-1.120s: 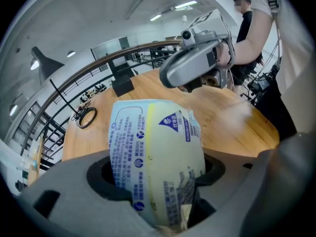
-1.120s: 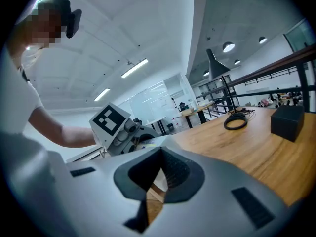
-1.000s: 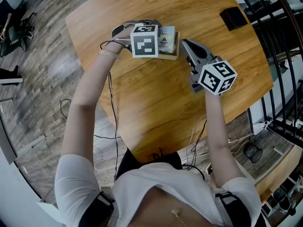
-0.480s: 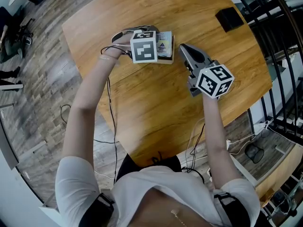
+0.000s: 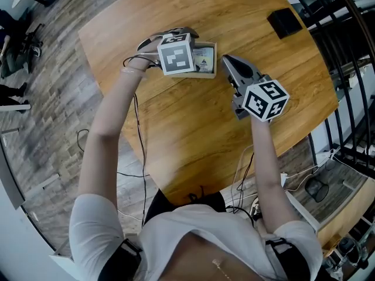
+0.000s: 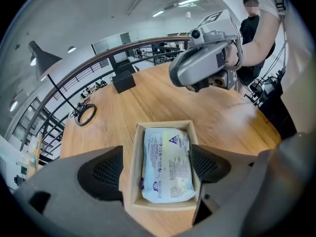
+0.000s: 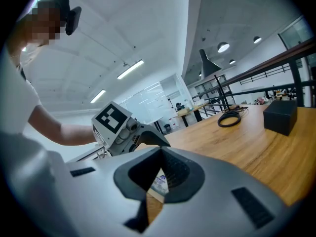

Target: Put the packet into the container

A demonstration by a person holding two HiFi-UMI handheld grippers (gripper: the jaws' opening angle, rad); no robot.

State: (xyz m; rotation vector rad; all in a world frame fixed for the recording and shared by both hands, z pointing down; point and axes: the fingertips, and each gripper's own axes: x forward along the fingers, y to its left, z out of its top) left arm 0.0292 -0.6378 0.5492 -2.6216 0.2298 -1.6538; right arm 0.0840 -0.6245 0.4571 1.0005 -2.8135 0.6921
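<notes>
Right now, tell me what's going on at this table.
A person holds tongs in each hand. The white packet already lies inside the small wooden box on the table. The left tongs hang over it, jaws opening astride the box, not gripping the packet. The right tongs hover beside the box, shut and empty.
</notes>
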